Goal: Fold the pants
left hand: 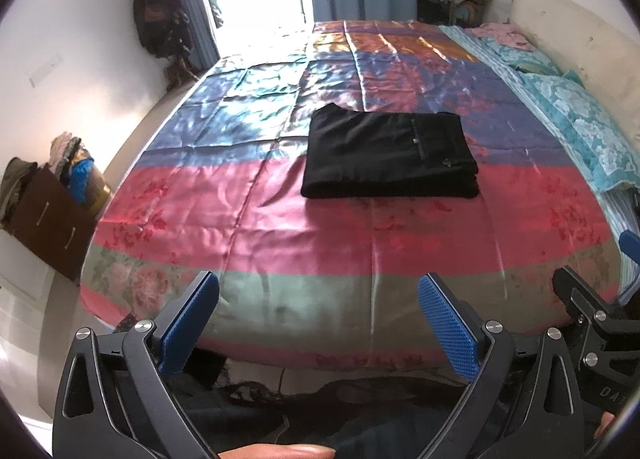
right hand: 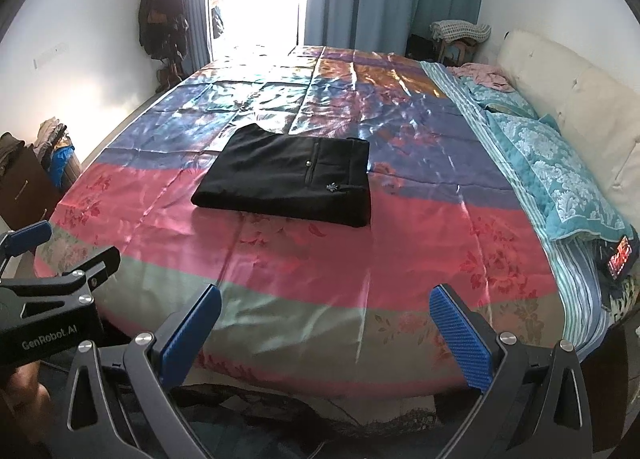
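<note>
Left wrist: black pants (left hand: 390, 153), flat rectangle.

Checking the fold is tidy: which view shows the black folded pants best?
The right wrist view: the black folded pants lie larger, with pocket, button and stacked front edge clear. The left wrist view shows the same pants complete but smaller.

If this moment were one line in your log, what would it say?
pants: folded, flat on bedspread | left gripper: open, empty, pulled back | right gripper: open, empty, pulled back | status: fold looks done
</note>
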`<state>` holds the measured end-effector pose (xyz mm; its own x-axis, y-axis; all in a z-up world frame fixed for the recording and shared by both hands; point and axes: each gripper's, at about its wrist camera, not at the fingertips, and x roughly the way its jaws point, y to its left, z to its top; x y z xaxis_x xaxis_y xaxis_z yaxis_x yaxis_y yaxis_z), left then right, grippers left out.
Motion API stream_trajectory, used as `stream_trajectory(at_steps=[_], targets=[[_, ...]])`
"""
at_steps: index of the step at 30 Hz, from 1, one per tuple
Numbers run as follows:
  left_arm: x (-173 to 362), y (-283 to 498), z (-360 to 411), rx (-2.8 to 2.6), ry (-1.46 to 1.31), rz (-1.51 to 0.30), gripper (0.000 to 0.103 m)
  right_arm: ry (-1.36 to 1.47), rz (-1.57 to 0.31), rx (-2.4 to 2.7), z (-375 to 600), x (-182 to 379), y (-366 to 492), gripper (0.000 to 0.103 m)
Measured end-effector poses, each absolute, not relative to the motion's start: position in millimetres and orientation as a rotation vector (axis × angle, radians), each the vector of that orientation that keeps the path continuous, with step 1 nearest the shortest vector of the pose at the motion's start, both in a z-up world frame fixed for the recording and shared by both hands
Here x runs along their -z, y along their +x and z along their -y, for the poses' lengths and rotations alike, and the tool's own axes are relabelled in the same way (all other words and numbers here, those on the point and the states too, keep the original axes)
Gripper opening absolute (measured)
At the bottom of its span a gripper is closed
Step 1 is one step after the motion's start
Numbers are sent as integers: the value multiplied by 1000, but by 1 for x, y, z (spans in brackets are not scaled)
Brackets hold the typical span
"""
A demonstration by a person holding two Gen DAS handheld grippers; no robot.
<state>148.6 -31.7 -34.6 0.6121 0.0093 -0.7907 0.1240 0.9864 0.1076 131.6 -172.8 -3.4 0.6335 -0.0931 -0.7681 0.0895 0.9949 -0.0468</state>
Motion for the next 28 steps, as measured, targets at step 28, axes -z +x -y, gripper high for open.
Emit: stream_trajectory(at_steps=[28], targets=[[43,151,27,27,175,-912,100,11,-903,99,174,14,136,103]])
